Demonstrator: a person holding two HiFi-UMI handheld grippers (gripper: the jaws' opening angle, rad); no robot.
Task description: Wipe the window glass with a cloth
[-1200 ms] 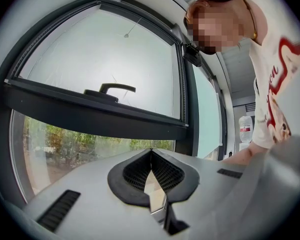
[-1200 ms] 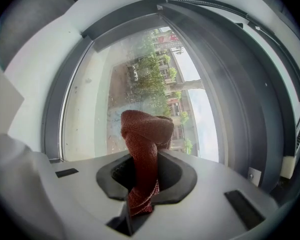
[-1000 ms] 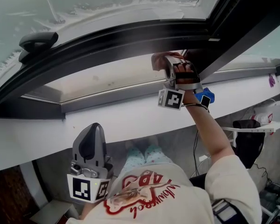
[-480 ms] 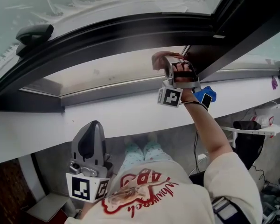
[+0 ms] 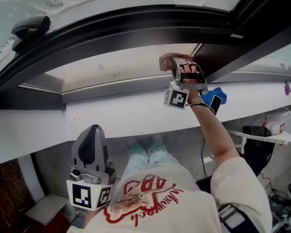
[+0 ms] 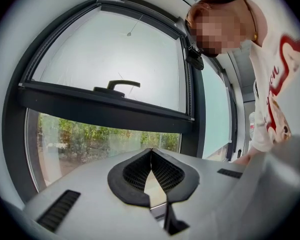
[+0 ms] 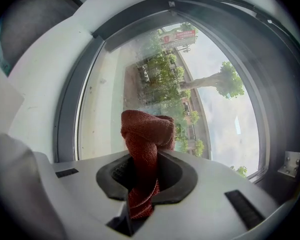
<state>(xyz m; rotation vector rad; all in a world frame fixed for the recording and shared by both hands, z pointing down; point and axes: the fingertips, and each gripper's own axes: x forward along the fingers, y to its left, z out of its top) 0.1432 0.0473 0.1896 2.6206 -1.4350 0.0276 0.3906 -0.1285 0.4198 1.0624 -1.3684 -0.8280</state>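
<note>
Nearest in the head view is the person's white shirt (image 5: 155, 198) with its red print, and below it pale patterned trousers (image 5: 148, 157) over a grey floor (image 5: 184, 144). The left gripper (image 5: 89, 142) is held low at the chest, below the edge of the sill. In the left gripper view its two jaws meet tip to tip with nothing between them (image 6: 151, 153), and it looks toward the window.

A broad white sill (image 5: 111, 115) runs across the room under the window. At its right end the room holds a white rack (image 5: 264, 136) and some dark items too small to tell.

The right arm reaches up over the sill, a blue band (image 5: 218, 97) at the wrist. The right gripper (image 5: 180, 68) is at the upper right corner of the lower pane, just beside the dark upright of the frame. Its jaws are clamped on a red-brown cloth (image 7: 144, 134). One end hangs down through them and the bunched end stands out ahead, up against the window glass (image 7: 105, 99). The cloth also shows at the gripper's tip from above (image 5: 167, 62).

That lower pane looks hazy and pale from above (image 5: 111, 74), with smudges toward its far edge. A heavy dark frame (image 5: 136, 25) crosses above it, carrying a dark handle (image 5: 29, 27) near its left end. Beyond lies an upper pane (image 6: 110, 54) marked with streaks.

Through the glass are green trees (image 7: 225, 81), low buildings and a pale sky.
</note>
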